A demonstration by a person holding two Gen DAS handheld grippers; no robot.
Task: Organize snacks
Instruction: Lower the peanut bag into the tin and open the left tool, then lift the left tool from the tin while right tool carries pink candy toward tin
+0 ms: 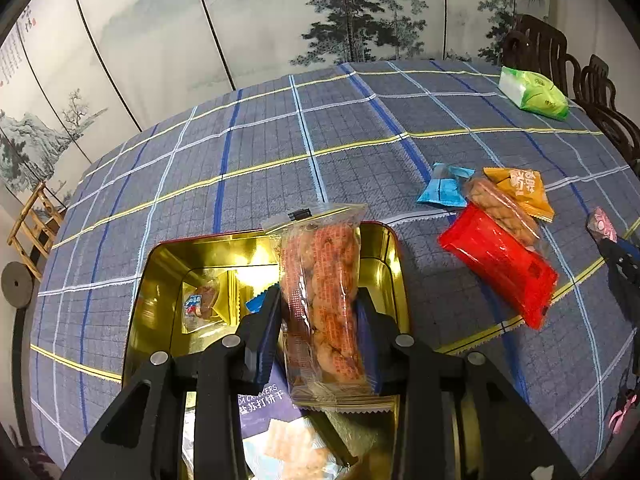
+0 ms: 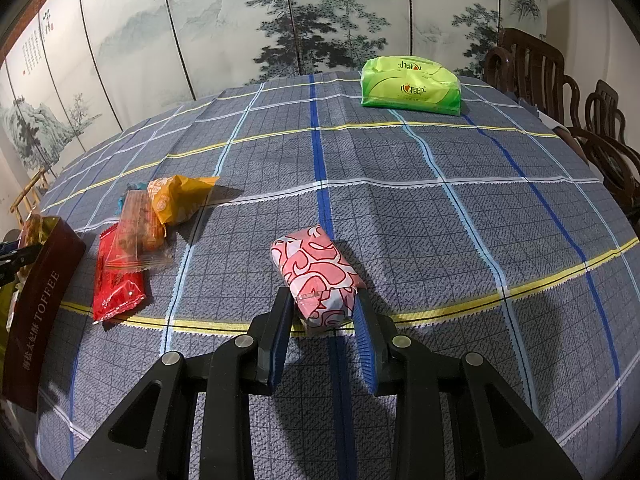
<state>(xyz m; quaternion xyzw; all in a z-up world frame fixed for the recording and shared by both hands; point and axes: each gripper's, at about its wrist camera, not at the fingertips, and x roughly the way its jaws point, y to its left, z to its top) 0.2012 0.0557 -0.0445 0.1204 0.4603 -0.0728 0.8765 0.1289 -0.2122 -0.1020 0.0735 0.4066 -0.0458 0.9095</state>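
The left tool [image 1: 320,312] is clenched on a clear-wrapped orange snack [image 1: 324,300], held right above the open gold tin [image 1: 384,248], where other packets already lie. Right of the tin, the right tool [image 2: 322,316] grips a pink patterned packet [image 2: 316,272] resting on the table [image 2: 440,240], with the red packet [image 2: 116,284] between.

black claw [image 1: 320,300], blue pads [image 2: 365,344], silver pins

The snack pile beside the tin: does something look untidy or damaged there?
Untidy, not damaged. The clear packet lies askew across the red packet, with the orange packet leaning on it and the blue packet behind. No wrapper looks torn and nothing is spilled on the tablecloth.
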